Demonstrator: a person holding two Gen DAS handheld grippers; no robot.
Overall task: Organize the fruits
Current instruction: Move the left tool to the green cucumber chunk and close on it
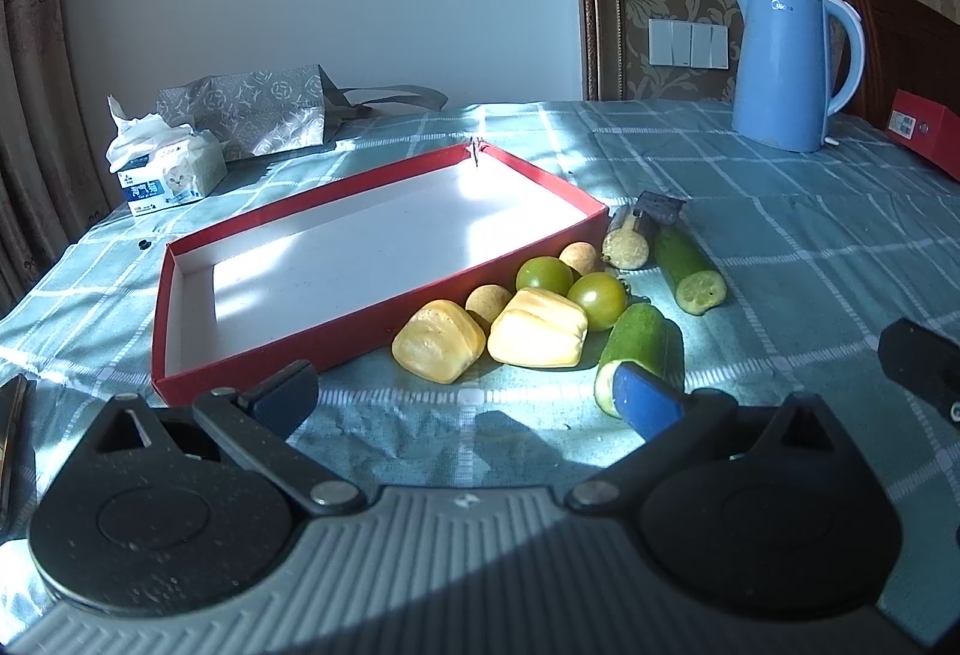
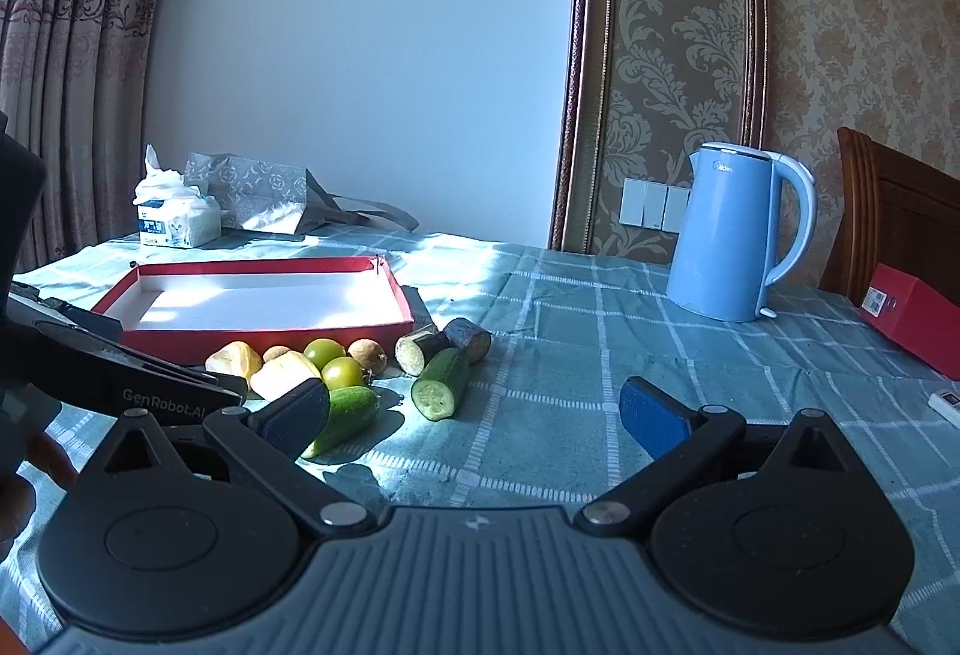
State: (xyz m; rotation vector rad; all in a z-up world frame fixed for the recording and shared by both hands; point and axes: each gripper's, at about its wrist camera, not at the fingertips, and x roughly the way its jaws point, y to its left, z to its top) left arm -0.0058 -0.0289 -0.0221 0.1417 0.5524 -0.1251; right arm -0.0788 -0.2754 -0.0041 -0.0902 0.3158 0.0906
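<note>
A red tray [image 1: 384, 322] [image 2: 264, 340] with a white floor lies on the checked cloth, nothing inside it. Along its near-right side sit two yellow fruit pieces [image 1: 537, 328] [image 2: 285, 373], two green tomatoes [image 1: 597, 298] [image 2: 342, 371], two small tan round fruits [image 1: 488, 302] [image 2: 367, 352], two cucumber halves [image 1: 639, 340] [image 2: 441, 382] and two dark sugarcane stubs [image 1: 627, 241] [image 2: 468, 340]. My left gripper [image 1: 468, 397] hovers open in front of the pile, its right pad beside the near cucumber half. My right gripper [image 2: 474, 415] is open too, with its left pad over that same cucumber half [image 2: 348, 415].
A blue kettle [image 1: 786, 66] [image 2: 729, 235] stands at the back right, a red box [image 1: 927, 138] [image 2: 912, 316] beyond it. A tissue pack [image 1: 171, 172] [image 2: 174, 220] and a grey patterned bag [image 1: 252, 111] sit back left. A white remote [image 2: 945, 406] lies at right.
</note>
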